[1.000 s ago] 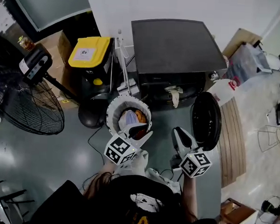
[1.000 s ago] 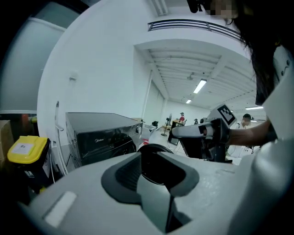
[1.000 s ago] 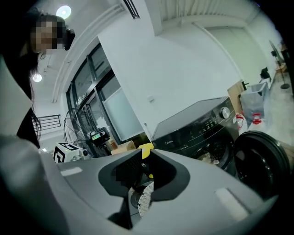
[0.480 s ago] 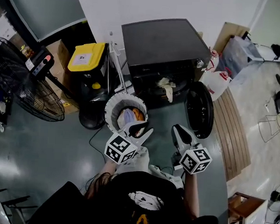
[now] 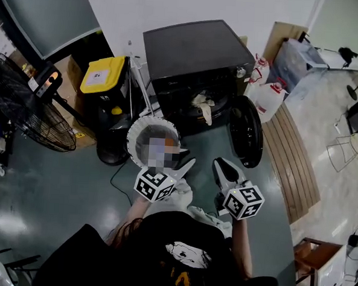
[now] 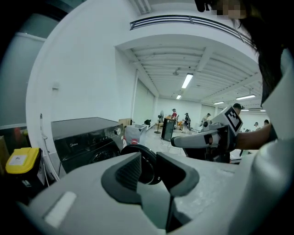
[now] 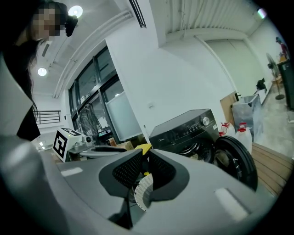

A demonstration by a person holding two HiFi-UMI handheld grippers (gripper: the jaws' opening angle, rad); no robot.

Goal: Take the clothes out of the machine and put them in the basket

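The black washing machine [image 5: 196, 56] stands at the top centre with its round door [image 5: 246, 131] swung open to the right. A pale cloth [image 5: 202, 106] hangs out of the drum opening. The white round basket [image 5: 130, 143] stands on the floor in front left of it, with clothes inside. My left gripper [image 5: 185, 164] hovers just right of the basket rim, slightly open and empty. My right gripper [image 5: 221, 167] is beside it, level with the door, shut on nothing. Its own view shows the machine [image 7: 183, 131] ahead and a narrow slit between its pads [image 7: 126, 172].
A black bin with a yellow lid [image 5: 101, 74] stands left of the machine, and a large floor fan [image 5: 23, 121] further left. White jugs [image 5: 269, 96] and a wooden slatted platform [image 5: 296, 158] lie to the right. A cable [image 5: 119, 178] trails on the floor by the basket.
The whole view has shifted: machine, basket and fan have slid left and look slightly smaller. Both grippers stay side by side before the basket, with jaws as before.
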